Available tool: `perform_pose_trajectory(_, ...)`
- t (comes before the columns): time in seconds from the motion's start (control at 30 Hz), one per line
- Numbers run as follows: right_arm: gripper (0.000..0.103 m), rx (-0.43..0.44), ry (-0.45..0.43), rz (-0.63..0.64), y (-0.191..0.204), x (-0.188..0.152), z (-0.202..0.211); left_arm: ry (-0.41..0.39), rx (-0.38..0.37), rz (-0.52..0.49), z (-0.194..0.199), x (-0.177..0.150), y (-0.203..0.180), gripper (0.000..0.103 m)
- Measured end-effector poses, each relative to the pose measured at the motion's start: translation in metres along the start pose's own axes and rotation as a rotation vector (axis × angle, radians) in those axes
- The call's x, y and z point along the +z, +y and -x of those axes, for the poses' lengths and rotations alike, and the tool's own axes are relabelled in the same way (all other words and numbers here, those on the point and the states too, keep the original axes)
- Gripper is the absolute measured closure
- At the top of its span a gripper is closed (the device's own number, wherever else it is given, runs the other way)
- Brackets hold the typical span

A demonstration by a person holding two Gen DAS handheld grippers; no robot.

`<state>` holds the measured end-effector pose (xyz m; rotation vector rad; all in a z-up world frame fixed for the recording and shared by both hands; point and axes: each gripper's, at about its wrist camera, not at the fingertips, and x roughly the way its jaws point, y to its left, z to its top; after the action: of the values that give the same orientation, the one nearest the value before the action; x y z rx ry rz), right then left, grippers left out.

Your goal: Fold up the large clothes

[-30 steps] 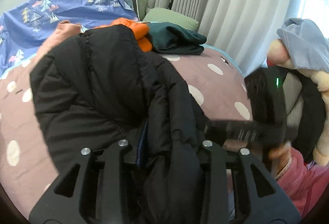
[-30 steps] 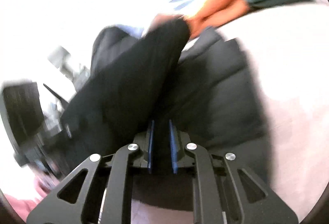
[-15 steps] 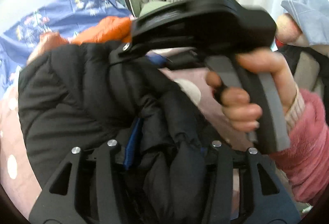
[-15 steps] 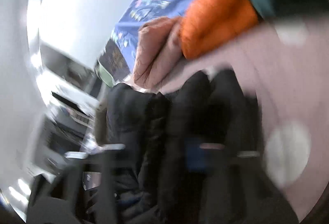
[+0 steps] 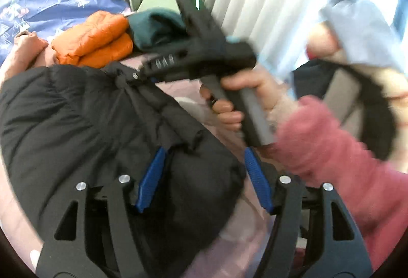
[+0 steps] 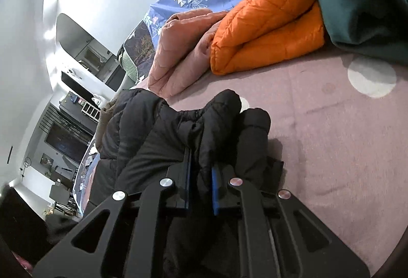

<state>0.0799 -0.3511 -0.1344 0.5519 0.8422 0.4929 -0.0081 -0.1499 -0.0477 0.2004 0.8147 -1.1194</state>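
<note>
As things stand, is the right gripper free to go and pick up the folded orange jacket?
Probably not yet. The right gripper is shut on a fold of the black puffer jacket, so it would have to let go first. Otherwise the way looks free: only bare bedspread lies before the orange jacket.

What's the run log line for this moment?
left gripper: jaws opening, black jacket between | right gripper: shut on black jacket | folded orange jacket behind
</note>
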Motion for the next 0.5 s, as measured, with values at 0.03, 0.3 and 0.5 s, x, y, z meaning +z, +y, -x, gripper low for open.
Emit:
perform_pose_trajectory(0.03, 0.090, 0.000, -0.002, 0.001, 0.000, -0.001, 0.000, -0.022, 0.001, 0.002, 0.011, -0.001, 0.003, 0.038)
perform_pose_trajectory(0.3, 0.056, -0.158, -0.074, 0.009, 0.015, -0.009, 0.021, 0.011, 0.257, 0.034, -0.003, -0.012, 0.054, 0.056)
perform_pose_trajectory(0.5, 0.043, -0.197, -0.199, 0.030, 0.047, -0.084, 0.092, -0.006, 0.232, -0.007, -0.030, -0.017, 0.036, 0.055)
